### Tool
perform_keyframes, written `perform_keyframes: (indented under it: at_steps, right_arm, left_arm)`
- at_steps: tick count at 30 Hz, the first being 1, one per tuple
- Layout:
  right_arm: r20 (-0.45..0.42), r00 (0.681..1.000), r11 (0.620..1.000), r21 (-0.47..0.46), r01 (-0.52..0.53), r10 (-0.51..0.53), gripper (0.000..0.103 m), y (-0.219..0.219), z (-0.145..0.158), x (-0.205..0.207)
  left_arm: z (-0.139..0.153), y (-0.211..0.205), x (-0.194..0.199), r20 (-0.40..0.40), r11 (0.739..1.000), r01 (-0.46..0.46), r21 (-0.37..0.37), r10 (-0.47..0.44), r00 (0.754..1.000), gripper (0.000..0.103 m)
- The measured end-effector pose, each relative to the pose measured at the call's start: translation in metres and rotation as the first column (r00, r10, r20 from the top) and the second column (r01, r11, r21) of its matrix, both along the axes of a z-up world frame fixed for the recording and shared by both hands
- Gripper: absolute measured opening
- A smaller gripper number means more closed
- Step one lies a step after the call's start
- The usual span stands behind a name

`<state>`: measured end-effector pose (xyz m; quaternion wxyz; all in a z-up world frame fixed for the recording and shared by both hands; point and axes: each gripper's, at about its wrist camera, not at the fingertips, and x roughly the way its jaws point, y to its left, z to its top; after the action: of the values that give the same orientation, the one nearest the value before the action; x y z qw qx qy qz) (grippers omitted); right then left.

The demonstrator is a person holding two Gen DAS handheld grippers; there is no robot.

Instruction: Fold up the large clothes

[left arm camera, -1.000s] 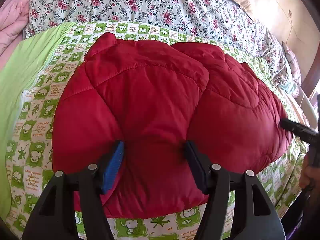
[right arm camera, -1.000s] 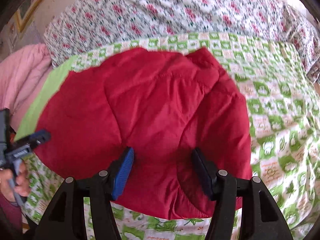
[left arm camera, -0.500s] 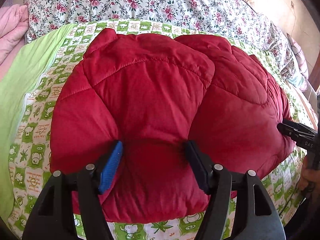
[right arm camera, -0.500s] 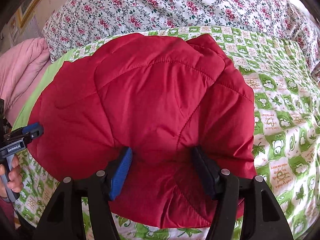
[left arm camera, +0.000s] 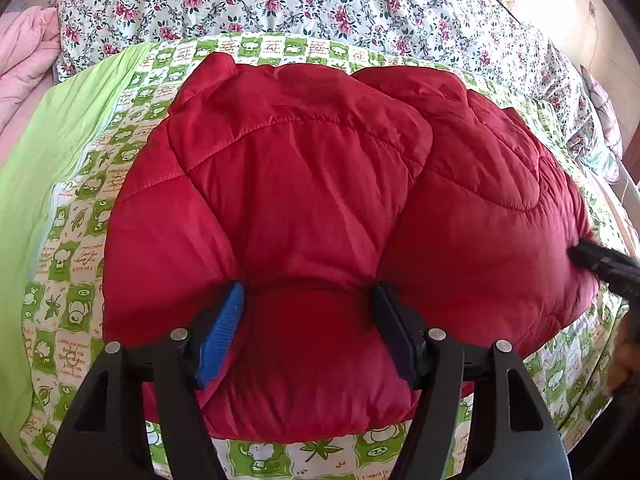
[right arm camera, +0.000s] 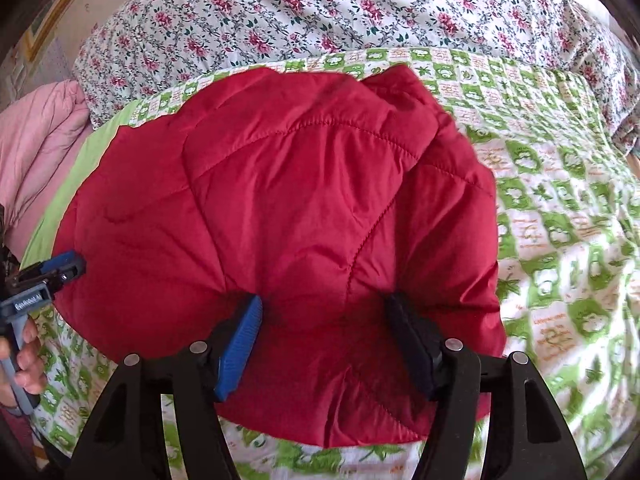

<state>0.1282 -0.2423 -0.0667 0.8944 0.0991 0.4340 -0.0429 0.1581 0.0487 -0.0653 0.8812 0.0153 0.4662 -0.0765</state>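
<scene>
A red quilted puffer jacket (left arm camera: 312, 200) lies folded on the green and white checked bedspread (left arm camera: 80, 264). It also fills the right wrist view (right arm camera: 288, 208). My left gripper (left arm camera: 308, 312) is open, with its fingers pressed into the jacket's near edge and red fabric between them. My right gripper (right arm camera: 324, 320) is open too, pressed the same way into the jacket's other end. The right gripper also shows at the right edge of the left wrist view (left arm camera: 600, 264). The left gripper also shows at the left edge of the right wrist view (right arm camera: 52, 272).
A floral sheet (left arm camera: 280, 4) covers the far side of the bed. A pink quilt (right arm camera: 36, 140) is heaped at the left. A plain light green band (left arm camera: 52, 148) borders the bedspread on the left. Bare bedspread (right arm camera: 560, 208) lies right of the jacket.
Both grippers have moved a little nearer over the jacket, which looks larger and flatter. The jaws have stayed open at the same width.
</scene>
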Motion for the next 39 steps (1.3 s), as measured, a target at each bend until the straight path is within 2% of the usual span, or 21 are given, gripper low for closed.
perform_keyframes:
  at_steps: [4, 7, 10, 14, 17, 20, 24, 27, 31, 34, 39]
  right_arm:
    - [0.067, 0.997, 0.998, -0.032, -0.048, 0.050, 0.065, 0.012, 0.033, 0.000]
    - [0.078, 0.994, 0.997, -0.034, -0.071, 0.074, 0.065, 0.015, 0.043, 0.017]
    - [0.062, 0.995, 0.997, -0.030, -0.077, 0.079, 0.065, 0.014, 0.042, 0.034]
    - [0.033, 0.996, 0.996, -0.033, -0.078, 0.079, 0.066, 0.011, 0.035, 0.051]
    - [-0.011, 0.998, 0.998, -0.028, -0.059, 0.059, 0.066, 0.003, 0.022, 0.058]
    - [-0.038, 0.997, 0.998, -0.011, -0.061, 0.061, 0.066, -0.002, 0.008, 0.060]
    - [-0.051, 0.996, 0.997, 0.011, -0.070, 0.070, 0.066, -0.006, 0.000, 0.056]
    - [-0.046, 0.996, 0.997, 0.035, -0.074, 0.075, 0.066, -0.009, -0.006, 0.056]
    - [-0.033, 0.997, 0.997, 0.033, -0.067, 0.068, 0.067, -0.008, -0.010, 0.055]
    - [-0.022, 0.998, 0.997, 0.042, -0.060, 0.061, 0.067, -0.008, -0.011, 0.054]
    - [-0.007, 0.999, 0.999, 0.017, -0.038, 0.038, 0.066, -0.006, 0.005, 0.045]
  left_arm:
    - [0.001, 0.000, 0.000, -0.005, 1.000, -0.002, 0.003, 0.002, 1.000, 0.067]
    - [0.006, 0.001, 0.000, -0.007, 1.000, -0.007, 0.006, 0.007, 1.000, 0.066]
    - [0.025, 0.008, 0.001, 0.019, 0.999, -0.013, -0.036, 0.013, 1.000, 0.065]
    - [0.040, 0.023, 0.017, 0.069, 0.998, -0.048, -0.029, 0.050, 0.996, 0.065]
    - [0.029, 0.035, 0.038, 0.031, 0.997, -0.072, -0.036, 0.074, 0.997, 0.065]
    - [0.011, 0.037, 0.052, -0.038, 0.998, -0.044, -0.037, 0.043, 0.998, 0.065]
    - [0.008, 0.029, 0.045, -0.036, 1.000, -0.009, 0.011, 0.010, 0.999, 0.065]
    - [0.005, 0.030, 0.045, -0.038, 1.000, -0.014, -0.004, 0.014, 0.999, 0.065]
    - [0.005, 0.028, 0.046, -0.033, 1.000, -0.018, 0.013, 0.018, 0.999, 0.065]
    - [0.007, 0.026, 0.045, -0.033, 0.999, -0.023, 0.025, 0.024, 0.999, 0.065]
    - [0.017, 0.023, 0.040, -0.032, 0.998, -0.031, 0.058, 0.033, 0.999, 0.065]
